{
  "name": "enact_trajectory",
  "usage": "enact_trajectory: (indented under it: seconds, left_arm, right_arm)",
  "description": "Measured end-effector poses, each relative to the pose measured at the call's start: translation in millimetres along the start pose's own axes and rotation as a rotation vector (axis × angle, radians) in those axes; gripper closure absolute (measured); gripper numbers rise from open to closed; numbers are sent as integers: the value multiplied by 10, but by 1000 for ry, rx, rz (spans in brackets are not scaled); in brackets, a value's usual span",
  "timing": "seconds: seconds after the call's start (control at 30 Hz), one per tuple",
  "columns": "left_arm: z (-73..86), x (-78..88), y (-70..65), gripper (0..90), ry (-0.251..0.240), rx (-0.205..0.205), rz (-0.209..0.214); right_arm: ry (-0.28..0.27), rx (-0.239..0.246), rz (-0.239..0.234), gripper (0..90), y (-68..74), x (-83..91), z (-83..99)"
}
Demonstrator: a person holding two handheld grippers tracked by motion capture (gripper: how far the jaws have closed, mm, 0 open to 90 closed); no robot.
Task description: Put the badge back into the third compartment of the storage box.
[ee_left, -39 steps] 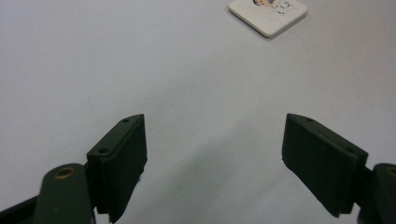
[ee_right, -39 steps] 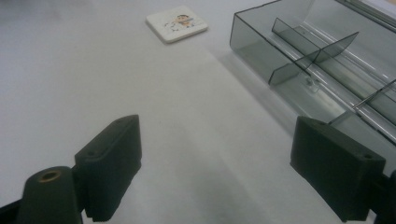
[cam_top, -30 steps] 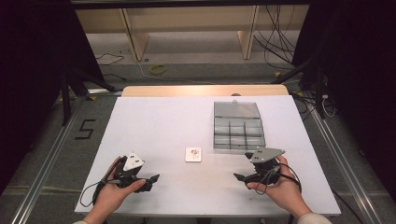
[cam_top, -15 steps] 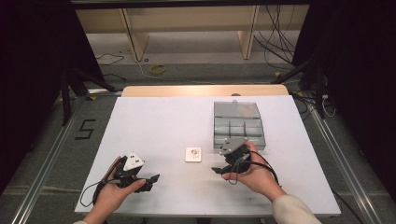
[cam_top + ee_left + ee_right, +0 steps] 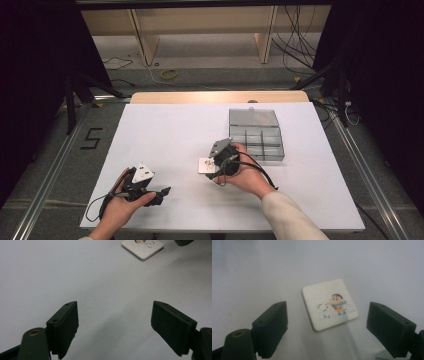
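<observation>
Hovering over the square tile (image 5: 205, 165) at centre frame in the high view: right gripper (image 5: 216, 166), held in the person's right hand (image 5: 247, 175), which comes in from the lower right. In the right gripper view its jaws are spread wide, with the tile (image 5: 329, 304) lying flat on the table between them, touching neither. Tile is white with rounded corners, turned slightly askew, and carries a small cartoon print of a figure in yellow and blue with two white animals.

Left gripper (image 5: 161, 192) sits low at the lower left of the high view, in the left hand (image 5: 120, 207), well apart from the tile. Left gripper view: jaws (image 5: 115, 325) wide apart, nothing between them but bare white table (image 5: 165, 130); the tile's corner (image 5: 142, 247) shows at the top edge, right of centre.

Clear compartment box (image 5: 256, 134) stands on the table right of centre, upper part lidded or plain, lower part split into small cells. Contents cannot be made out. It lies just beside the right hand, not touching the tile.

Cables trail from both grippers.
</observation>
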State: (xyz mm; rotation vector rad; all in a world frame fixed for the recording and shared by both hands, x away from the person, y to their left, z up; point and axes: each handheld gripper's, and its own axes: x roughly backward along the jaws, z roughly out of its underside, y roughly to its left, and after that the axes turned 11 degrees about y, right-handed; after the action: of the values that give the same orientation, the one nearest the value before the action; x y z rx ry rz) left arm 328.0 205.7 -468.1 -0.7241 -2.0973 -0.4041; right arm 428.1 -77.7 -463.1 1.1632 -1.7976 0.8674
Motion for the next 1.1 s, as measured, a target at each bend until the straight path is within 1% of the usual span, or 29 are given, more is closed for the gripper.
enact_trajectory:
  seconds: [0.1,0.27,0.33,0.4,0.43,0.47,0.6,0.73,0.77,0.8,0.87,0.9,0.93,1.0,1.1]
  left_arm:
    - [0,2,0,215,-1,0,1]
    - [0,8,-3,215,-1,0,2]
    - [-2,4,-4,215,-2,-2,3]
    - [-3,4,-5,215,-4,-2,4]
    - [-3,5,-5,215,-4,-2,4]
    - [-2,7,-7,215,-4,1,4]
    - [-3,8,-9,215,-6,0,3]
    - [-7,3,-11,215,-6,-2,4]
    - [-7,4,-12,215,-7,-1,3]
    - [-7,4,-12,215,-7,-2,3]
    - [-6,4,-11,215,-6,-1,3]
    - [-6,3,-12,215,-8,-1,2]
    - [-7,5,-13,215,-7,-2,3]
    - [-8,6,-16,215,-8,-3,2]
    - [-7,9,-13,215,-7,-3,3]
  right_arm:
    - [15,8,-19,175,-30,-96,-79]
    - [37,-14,-37,172,-106,-229,-151]
    - [40,-10,-57,174,-127,-265,-168]
    - [37,-23,-79,184,-142,-298,-176]
    - [42,-25,-78,189,-149,-314,-180]
    - [45,-50,-90,205,-157,-339,-184]
    - [43,-59,-103,215,-181,-359,-183]
    - [53,-56,-108,236,-196,-354,-190]
    - [66,-36,-103,267,-202,-345,-200]
    - [66,-36,-103,267,-202,-345,-200]
    - [79,-23,-103,327,-197,-332,-224]
    - [80,-5,-100,336,-191,-332,-238]
    - [99,-3,-97,338,-181,-321,-254]
    - [120,4,-94,339,-176,-315,-276]
    - [123,6,-86,340,-170,-316,-290]
